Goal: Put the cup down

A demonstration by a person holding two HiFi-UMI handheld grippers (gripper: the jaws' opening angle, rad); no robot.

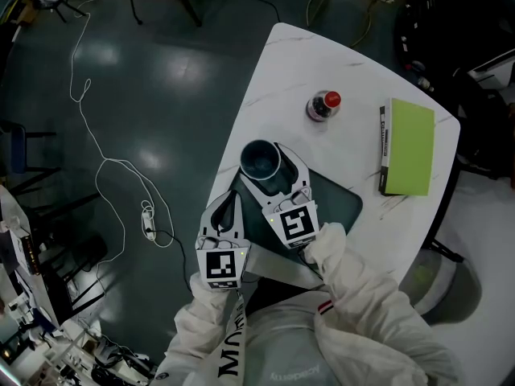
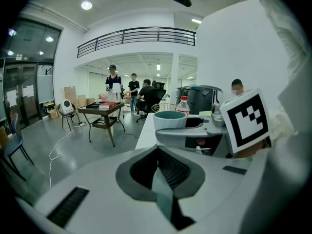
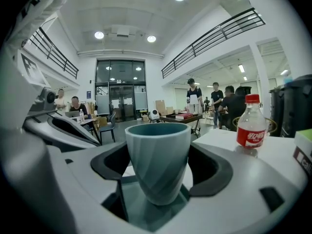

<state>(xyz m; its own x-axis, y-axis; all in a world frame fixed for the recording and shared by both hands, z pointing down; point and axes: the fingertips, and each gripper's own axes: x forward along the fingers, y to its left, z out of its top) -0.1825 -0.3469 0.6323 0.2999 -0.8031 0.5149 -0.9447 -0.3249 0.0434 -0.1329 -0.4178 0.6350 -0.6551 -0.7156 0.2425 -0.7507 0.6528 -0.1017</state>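
The cup (image 3: 158, 155) stands upright, mouth up and long axis vertical, clamped between the jaws of the right gripper (image 1: 269, 171) above the dark mat (image 1: 344, 201) at the near edge of the table (image 1: 282, 63). Its base may touch the mat, though that is unclear. The right arm reaches forward. The left gripper (image 1: 228, 207) sits just beside it, jaws together on nothing.

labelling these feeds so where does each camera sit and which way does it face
Head view: on the person's head, facing steeply down at the white marble-look table; white sleeves show.
Left gripper view: on the left gripper, along its shut fingers, across the room.
Right gripper view: on the right gripper, along fingers shut on the teal ribbed cup.
Shared: all three show the cup.
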